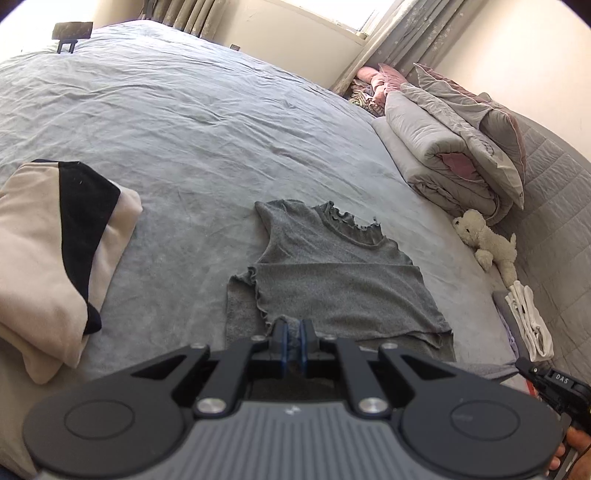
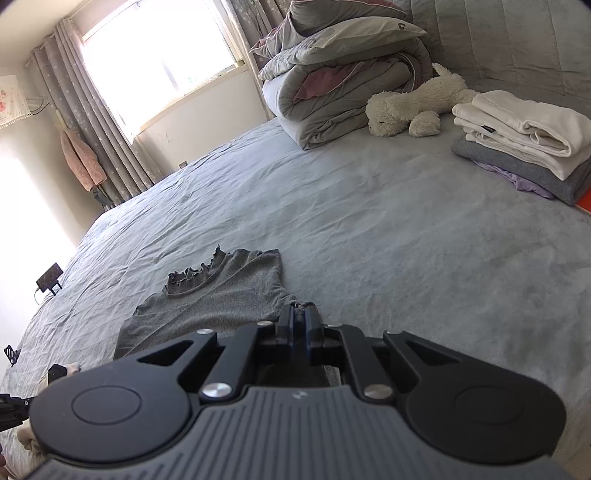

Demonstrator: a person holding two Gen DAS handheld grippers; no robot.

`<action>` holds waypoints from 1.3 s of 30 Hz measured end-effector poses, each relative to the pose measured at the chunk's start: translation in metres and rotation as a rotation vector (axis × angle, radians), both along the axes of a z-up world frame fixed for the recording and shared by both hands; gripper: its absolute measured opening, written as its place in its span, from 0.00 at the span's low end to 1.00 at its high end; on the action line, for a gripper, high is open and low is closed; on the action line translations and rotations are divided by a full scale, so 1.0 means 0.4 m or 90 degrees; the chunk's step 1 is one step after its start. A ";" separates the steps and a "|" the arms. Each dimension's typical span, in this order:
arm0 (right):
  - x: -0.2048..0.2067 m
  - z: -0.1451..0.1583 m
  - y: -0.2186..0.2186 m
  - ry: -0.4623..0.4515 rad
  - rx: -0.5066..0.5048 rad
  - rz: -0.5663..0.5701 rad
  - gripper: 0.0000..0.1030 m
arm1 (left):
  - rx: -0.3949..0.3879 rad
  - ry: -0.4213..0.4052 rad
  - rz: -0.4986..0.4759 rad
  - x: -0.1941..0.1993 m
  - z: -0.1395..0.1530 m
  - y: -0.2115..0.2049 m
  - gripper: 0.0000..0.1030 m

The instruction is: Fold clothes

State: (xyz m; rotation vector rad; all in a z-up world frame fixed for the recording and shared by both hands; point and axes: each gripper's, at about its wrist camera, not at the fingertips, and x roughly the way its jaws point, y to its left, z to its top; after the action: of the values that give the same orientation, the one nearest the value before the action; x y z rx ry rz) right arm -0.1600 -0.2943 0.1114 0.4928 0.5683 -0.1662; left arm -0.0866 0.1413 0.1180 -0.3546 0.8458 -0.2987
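A grey knit top [image 1: 332, 280] with a ruffled collar lies on the grey bed sheet [image 1: 184, 129], its lower part lifted toward me. My left gripper [image 1: 294, 332] is shut on the near hem of the top, with grey fabric pinched between its blue pads. In the right wrist view the same grey top [image 2: 214, 295] spreads to the left, and my right gripper [image 2: 302, 318] is shut on its other near corner, a frilled edge showing between the fingers. The rest of the hem is hidden under both gripper bodies.
A folded beige and black garment [image 1: 55, 251] lies at the left. A stack of folded white and grey clothes [image 2: 528, 147] sits at the right beside a white plush dog [image 2: 413, 103] and a rolled quilt with pillows [image 2: 340, 74]. A small stand [image 1: 72, 33] sits at the bed's far edge.
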 end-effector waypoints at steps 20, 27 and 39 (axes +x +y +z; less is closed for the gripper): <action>0.458 -0.068 -0.076 0.092 -0.021 0.017 0.07 | 0.146 0.026 0.026 0.484 -0.025 -0.162 0.06; 0.591 -0.118 -0.078 0.115 -0.016 0.020 0.07 | 0.147 0.071 0.052 0.607 -0.093 -0.151 0.06; 0.657 -0.158 -0.063 0.101 -0.048 0.033 0.15 | 0.089 0.048 0.079 0.657 -0.126 -0.095 0.16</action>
State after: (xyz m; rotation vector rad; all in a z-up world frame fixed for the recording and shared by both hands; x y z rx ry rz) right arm 0.1027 -0.3194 0.0483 0.3938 0.7270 -0.1778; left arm 0.1763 0.1033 0.0677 -0.2872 0.9100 -0.1111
